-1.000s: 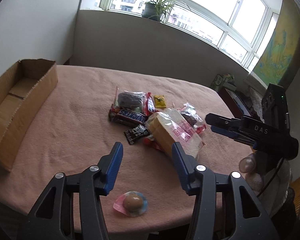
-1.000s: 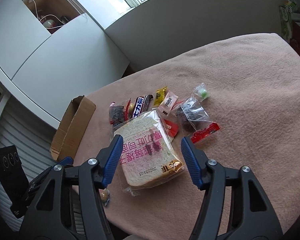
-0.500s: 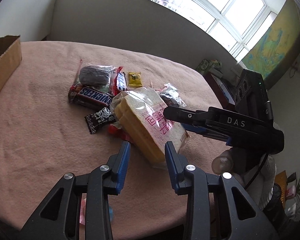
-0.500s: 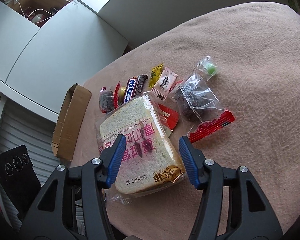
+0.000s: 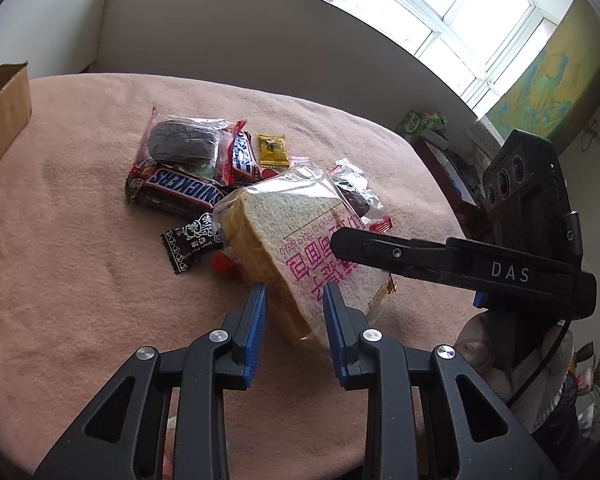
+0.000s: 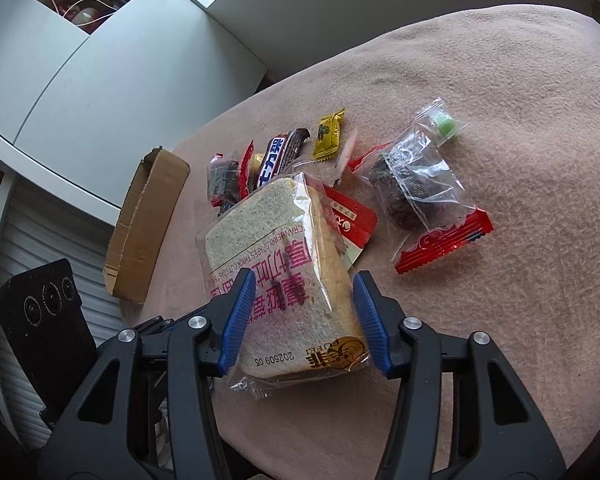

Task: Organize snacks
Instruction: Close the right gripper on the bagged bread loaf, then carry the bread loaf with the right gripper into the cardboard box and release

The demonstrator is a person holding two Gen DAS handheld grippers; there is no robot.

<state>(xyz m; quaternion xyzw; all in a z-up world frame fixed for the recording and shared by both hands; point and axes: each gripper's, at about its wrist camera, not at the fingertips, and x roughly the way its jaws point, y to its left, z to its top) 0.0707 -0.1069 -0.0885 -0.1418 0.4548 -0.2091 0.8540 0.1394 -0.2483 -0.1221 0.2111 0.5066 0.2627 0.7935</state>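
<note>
Bread bag (image 6: 284, 280) lying on the counter (image 6: 500, 120), long axis running away from right claw (image 6: 304, 312), spread wide astride its near end. Left claw (image 5: 294, 320), half-spread, flanking one corner. Cardboard box (image 6: 144, 224) far left.

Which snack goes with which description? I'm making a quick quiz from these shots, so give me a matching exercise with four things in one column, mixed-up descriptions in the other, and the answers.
Things:
1. bagged bread
2. Snickers bar
3. cardboard box
4. yellow candy packet

Descriptions:
A. open, near the edge of the pink blanket
B. small, at the far side of the snack pile
C. between the fingers of both grippers
D. lying flat, brown wrapper with its name readable

Pairs: 1-C, 2-D, 3-A, 4-B
</note>
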